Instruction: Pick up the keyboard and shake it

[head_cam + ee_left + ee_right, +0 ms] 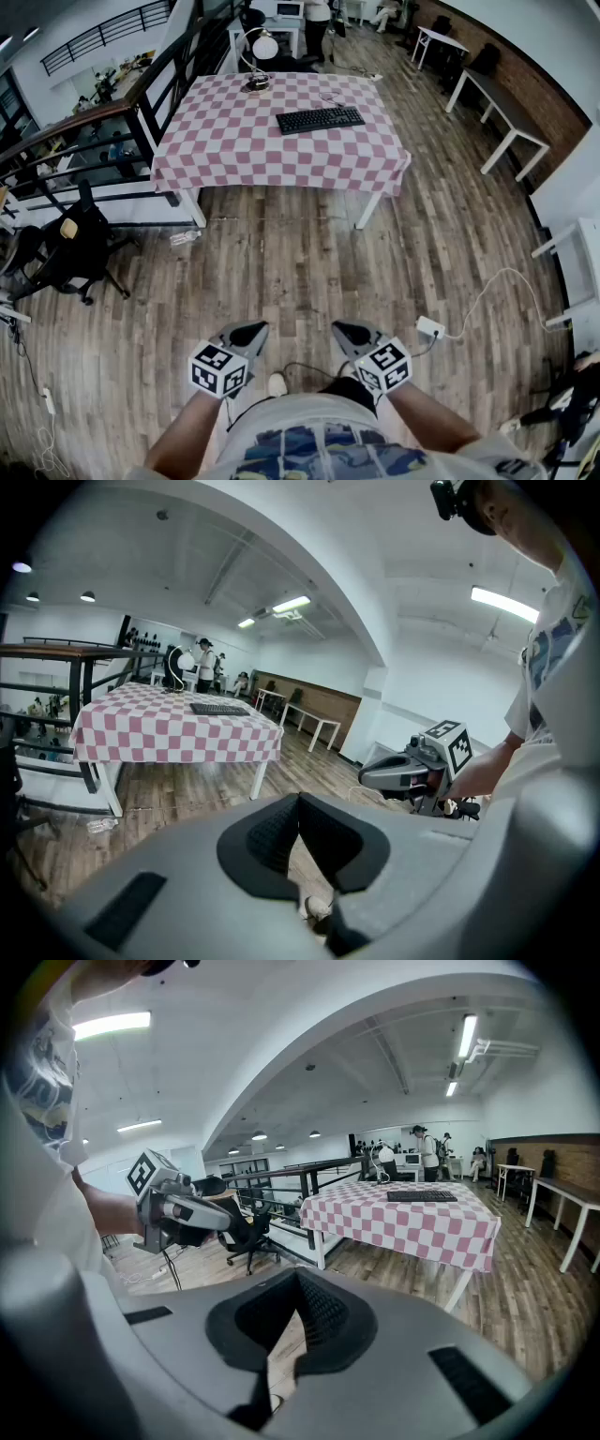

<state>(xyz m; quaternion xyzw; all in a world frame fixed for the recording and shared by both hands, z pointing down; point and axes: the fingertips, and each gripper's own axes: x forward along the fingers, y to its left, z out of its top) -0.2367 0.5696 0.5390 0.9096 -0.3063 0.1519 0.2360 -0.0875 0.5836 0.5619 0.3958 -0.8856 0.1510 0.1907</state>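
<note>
**Keyboard flat on far table; both grippers closed, empty**

I see the keyboard [321,120], black and full-width. It lies flat and slightly angled on the right half of the pink-checked table [216,150], far ahead. My left gripper [253,330] and right gripper [345,330] are near my body, well apart from it. Both have their jaws pressed together on nothing.

Left gripper [251,331], right gripper [346,332]: closed, empty.
</note>
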